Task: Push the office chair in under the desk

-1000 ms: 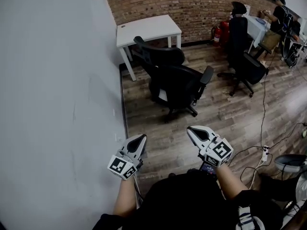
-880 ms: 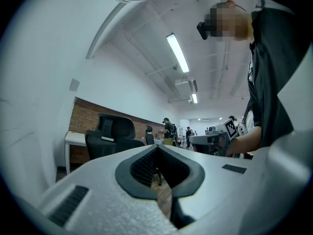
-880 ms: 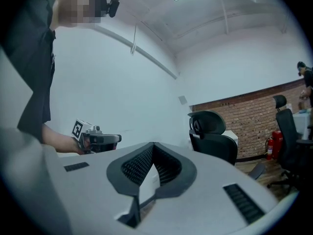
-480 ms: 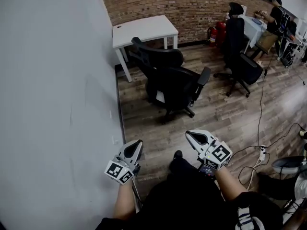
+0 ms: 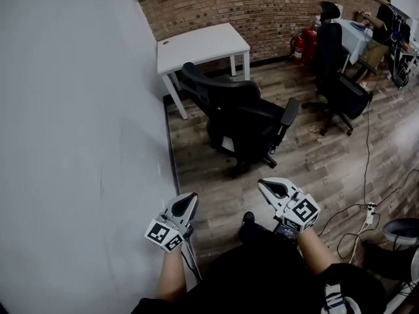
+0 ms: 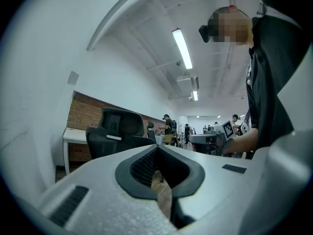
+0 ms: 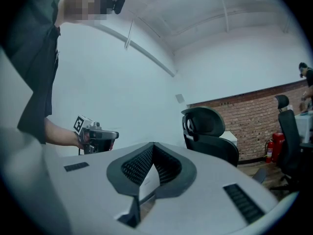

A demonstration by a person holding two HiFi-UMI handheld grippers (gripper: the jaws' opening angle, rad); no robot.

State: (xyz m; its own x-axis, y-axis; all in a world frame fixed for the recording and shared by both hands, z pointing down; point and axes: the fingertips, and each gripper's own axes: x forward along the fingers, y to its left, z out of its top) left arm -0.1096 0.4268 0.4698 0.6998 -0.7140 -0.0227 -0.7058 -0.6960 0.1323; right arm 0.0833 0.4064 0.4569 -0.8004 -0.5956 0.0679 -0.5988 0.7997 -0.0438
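Since a second ago the left gripper (image 5: 191,200) and right gripper (image 5: 264,186) have edged toward the office chair (image 5: 245,120), both jaws clenched on nothing. Black, padded, high-backed with curved armrests, it stands pulled out just before the white rectangular desk (image 5: 200,44), on wood-plank floor (image 5: 314,162), beside a smooth white wall (image 5: 78,142), rough brick wall (image 5: 262,8) beyond.

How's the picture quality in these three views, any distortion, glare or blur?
Head view: fisheye bows the white wall and brick wall; office chair sharp, evenly lit. Left gripper view: dark circular vignette, ceiling light blown out. Right gripper view: same vignette, office chair in focus.
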